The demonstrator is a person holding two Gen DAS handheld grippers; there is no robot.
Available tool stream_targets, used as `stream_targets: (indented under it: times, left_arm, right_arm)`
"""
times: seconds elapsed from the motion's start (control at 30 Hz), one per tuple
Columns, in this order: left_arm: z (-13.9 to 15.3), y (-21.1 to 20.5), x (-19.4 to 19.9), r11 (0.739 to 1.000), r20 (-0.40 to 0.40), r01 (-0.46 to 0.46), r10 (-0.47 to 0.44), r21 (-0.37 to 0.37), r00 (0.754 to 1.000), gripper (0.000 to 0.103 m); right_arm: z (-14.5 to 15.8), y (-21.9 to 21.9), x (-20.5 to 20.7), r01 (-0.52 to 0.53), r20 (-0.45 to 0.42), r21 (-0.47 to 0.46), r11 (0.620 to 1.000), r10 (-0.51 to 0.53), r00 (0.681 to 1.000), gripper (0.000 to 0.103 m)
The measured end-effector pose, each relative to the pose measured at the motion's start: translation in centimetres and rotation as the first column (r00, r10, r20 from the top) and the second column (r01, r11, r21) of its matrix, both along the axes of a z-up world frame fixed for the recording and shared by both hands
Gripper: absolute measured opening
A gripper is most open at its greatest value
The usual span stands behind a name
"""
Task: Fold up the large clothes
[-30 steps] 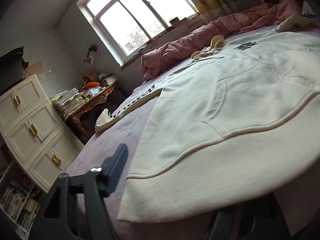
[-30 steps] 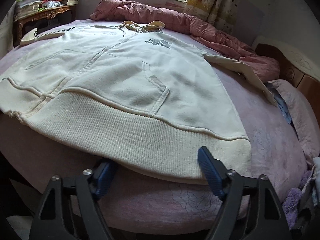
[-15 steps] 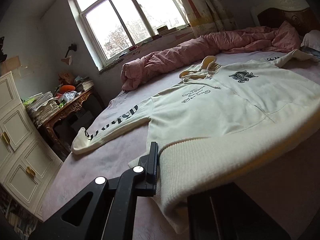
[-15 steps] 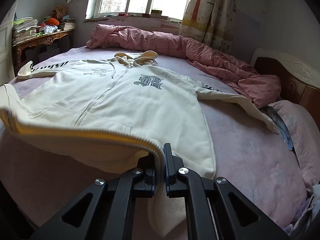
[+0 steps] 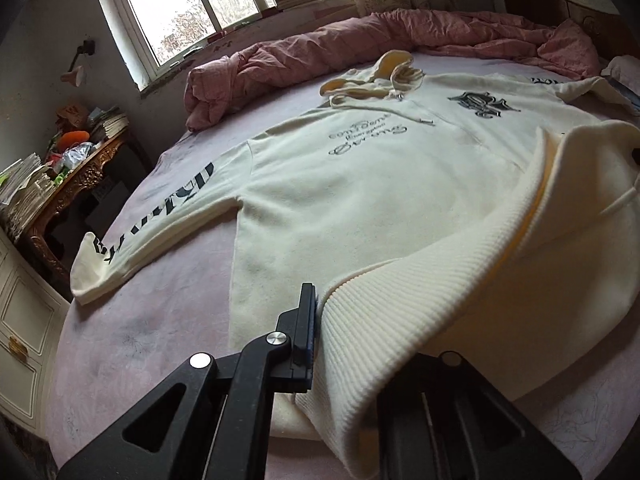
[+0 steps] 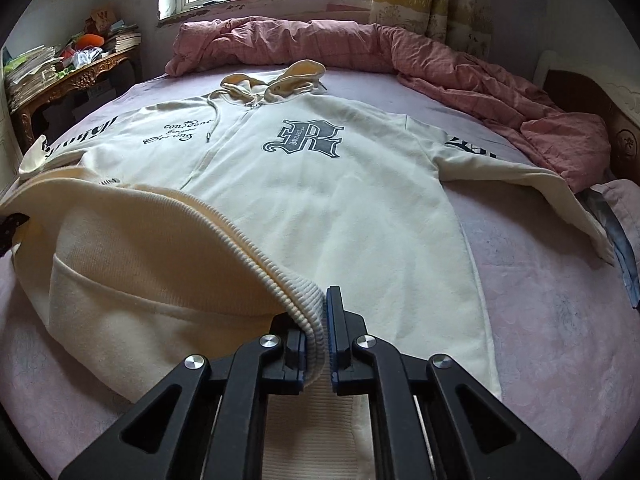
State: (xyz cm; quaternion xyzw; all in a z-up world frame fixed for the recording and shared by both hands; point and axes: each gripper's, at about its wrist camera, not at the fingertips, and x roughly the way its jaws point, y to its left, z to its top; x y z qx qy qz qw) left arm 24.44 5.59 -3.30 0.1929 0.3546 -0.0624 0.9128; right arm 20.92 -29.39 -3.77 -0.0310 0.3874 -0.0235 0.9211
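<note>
Across the pink bed (image 6: 540, 300) lies the cream hoodie (image 6: 320, 200), front up, hood toward the window and both sleeves spread to the sides. Its ribbed hem (image 6: 280, 280) is raised off the sheet at the near edge and arches over the lower body, presumably so the bottom half can be carried toward the chest print for a first crosswise fold.

The right gripper (image 6: 318, 344) has its fingers (image 6: 334, 320) pinched nearly together on 1 corner of that hem, the rib squeezed between the blue pads. The left gripper (image 5: 320, 344) holds the other corner; only 1 of its fingers (image 5: 306, 320) shows, pressed against the rib, and the jaws are easing apart very slightly with cloth between them. Gripping both corners keeps the hem taut and straight, which I judge helps the fold land square.

Beyond the hoodie, a rumpled pink quilt (image 6: 360, 48) is bunched along the window side, clear of the fold. A cluttered gilt desk (image 5: 76, 184) stands off the bed's left side.
</note>
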Motion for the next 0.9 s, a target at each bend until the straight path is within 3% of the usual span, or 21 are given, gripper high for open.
stream_targets:
  times: [0.1,0.17,0.2,0.23,0.27,0.33,0.4,0.47,0.53,0.57,0.67,0.77,0.9]
  left_arm:
    - [-0.1,0.2,-1.1,1.0,0.04,-0.024,0.023,0.018,0.999,0.023]
    - [0.0,0.5,-1.5,1.0,0.043,-0.029,0.029,-0.007,0.999,0.029]
    - [0.2,0.8,-1.7,0.999,0.043,-0.031,0.032,-0.033,0.999,0.035]
    - [0.5,1.0,-2.0,0.998,0.054,-0.031,0.034,-0.053,0.998,0.048]
    - [0.9,1.2,-2.4,0.997,0.072,-0.023,0.028,-0.071,0.997,0.063]
    - [2.0,1.4,-3.5,0.995,0.12,0.005,0.007,-0.101,0.993,0.078]
    - [3.0,1.5,-4.5,0.989,0.152,0.03,-0.008,-0.147,0.988,0.084]
    - [3.7,1.5,-5.1,0.979,0.151,0.059,-0.029,-0.195,0.988,0.092]
    - [3.9,1.4,-5.4,0.977,0.141,0.055,-0.026,-0.207,0.99,0.093]
    - [3.8,1.4,-5.3,0.979,0.136,0.044,-0.017,-0.198,0.991,0.093]
    - [3.2,1.5,-4.6,0.99,0.122,-0.02,0.038,-0.143,0.992,0.093]
    - [2.3,2.4,-3.4,0.988,0.075,-0.067,0.078,-0.139,0.994,0.093]
    - [1.8,4.8,-2.1,0.959,0.01,-0.098,0.104,-0.267,0.994,0.093]
  right_arm:
    - [0.1,0.1,-0.8,-0.014,0.033,0.006,1.0,0.014,0.999,0.008]
    - [0.3,0.4,-1.8,-0.03,0.071,-0.014,0.999,0.031,0.997,0.02]
    - [0.4,0.5,-2.4,-0.032,0.089,-0.021,0.999,0.034,0.995,0.039]
    - [0.6,0.6,-2.8,-0.036,0.1,-0.019,0.999,0.038,0.994,0.062]
    - [0.7,0.7,-3.4,-0.04,0.113,-0.015,0.999,0.041,0.993,0.066]
    - [1.1,0.9,-4.4,-0.062,0.131,-0.006,0.998,0.063,0.989,0.067]
    - [1.4,1.2,-5.4,-0.106,0.132,0.002,0.994,0.105,0.986,0.067]
    - [1.0,2.0,-6.1,-0.206,0.077,-0.009,0.979,0.206,0.976,0.071]
    - [-0.5,3.5,-6.8,-0.389,-0.044,-0.057,0.919,0.387,0.921,0.075]
    - [-1.3,4.0,-7.4,-0.421,-0.074,-0.114,0.9,0.415,0.907,0.075]
    - [-3.3,4.9,-7.9,-0.369,-0.108,-0.297,0.88,0.353,0.929,0.075]
    - [-2.2,3.2,-6.9,-0.257,-0.068,-0.247,0.934,0.248,0.966,0.075]
    - [0.2,-0.4,-6.7,-0.115,0.04,-0.164,0.98,0.123,0.992,0.069]
